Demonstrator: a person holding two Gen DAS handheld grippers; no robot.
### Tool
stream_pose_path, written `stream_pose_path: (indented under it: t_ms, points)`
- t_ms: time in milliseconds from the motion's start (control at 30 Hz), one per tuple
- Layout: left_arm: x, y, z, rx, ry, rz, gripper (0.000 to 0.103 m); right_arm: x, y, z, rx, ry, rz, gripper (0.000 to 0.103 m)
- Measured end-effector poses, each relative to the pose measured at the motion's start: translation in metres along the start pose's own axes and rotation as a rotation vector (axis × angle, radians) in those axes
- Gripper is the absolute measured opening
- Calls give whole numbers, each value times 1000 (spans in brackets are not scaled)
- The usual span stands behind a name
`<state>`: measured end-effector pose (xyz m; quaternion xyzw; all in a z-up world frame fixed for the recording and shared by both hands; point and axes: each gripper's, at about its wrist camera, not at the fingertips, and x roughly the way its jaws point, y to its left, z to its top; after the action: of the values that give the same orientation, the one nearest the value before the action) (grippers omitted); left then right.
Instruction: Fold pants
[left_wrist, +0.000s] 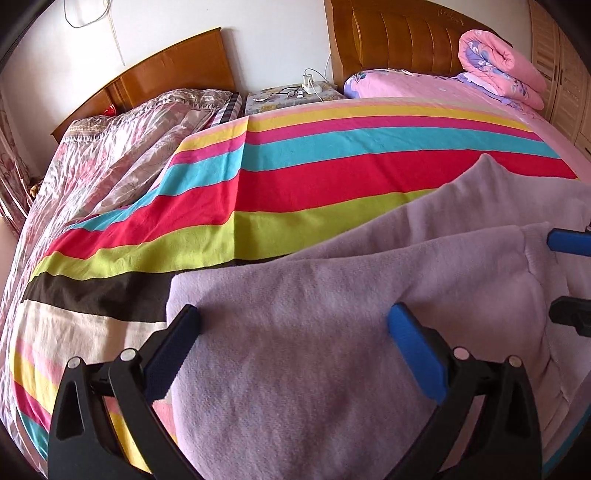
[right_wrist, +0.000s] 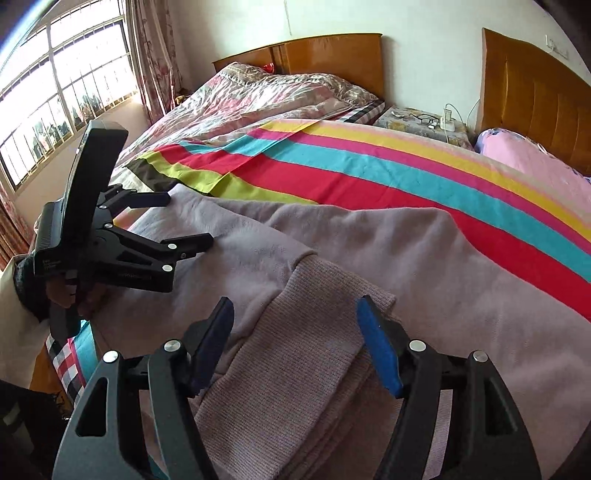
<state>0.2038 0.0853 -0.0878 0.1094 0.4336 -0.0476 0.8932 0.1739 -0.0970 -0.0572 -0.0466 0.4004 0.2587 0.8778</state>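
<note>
The lilac pants (left_wrist: 303, 354) lie on the near part of the bed, spread over the striped sheet (left_wrist: 332, 177), with a folded layer lying on top of the lower one. In the left wrist view the left gripper (left_wrist: 291, 325) has its jaws spread wide, one finger at the pants' left edge and the other over the folded layer, nothing pinched between them. At the right edge of that view the blue-padded tip and black frame of the right gripper (left_wrist: 570, 273) show over the ribbed end of the fabric. In the right wrist view the right gripper (right_wrist: 295, 314) also stands spread, its two fingers either side of the ribbed waistband (right_wrist: 295, 365), which lies stacked on the smoother cloth near the bed's near edge; whether the pads touch the fabric cannot be told. The left gripper (right_wrist: 188, 221) shows there from the side, held in a hand at the bed's left near corner, its fingers apart above the pants' far-left portion. Small pale print on its black body is too fine to read. Beyond the sheet a floral quilt (right_wrist: 266, 96) covers the neighbouring bed toward the headboard (right_wrist: 332, 55).
</note>
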Motion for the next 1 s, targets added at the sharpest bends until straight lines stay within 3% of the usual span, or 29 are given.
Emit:
stream_pose_path:
  t_ms: [67, 200, 433, 533, 667, 867, 1000]
  points:
    - [0, 0, -1, 0, -5, 2, 102, -5, 6, 1, -27, -9, -19, 68]
    - [0, 3, 0, -8, -9, -7, 102, 14, 5, -6, -38, 78, -46, 69]
    - [1, 5, 0, -9, -12, -10, 102, -3, 7, -8, -14, 42, -54, 70]
    - [1, 4, 0, -9, -13, -9, 102, 0, 7, -21, -21, 99, -70, 72]
    - [1, 4, 0, -7, -13, -5, 102, -1, -7, -32, 66, 114, -55, 76]
    - [0, 0, -1, 3, -19, 20, 102, -32, -23, -38, 97, 55, -116, 80]
    - [0, 0, -1, 2, -17, 23, 102, -44, -56, -55, 166, 90, -207, 81]
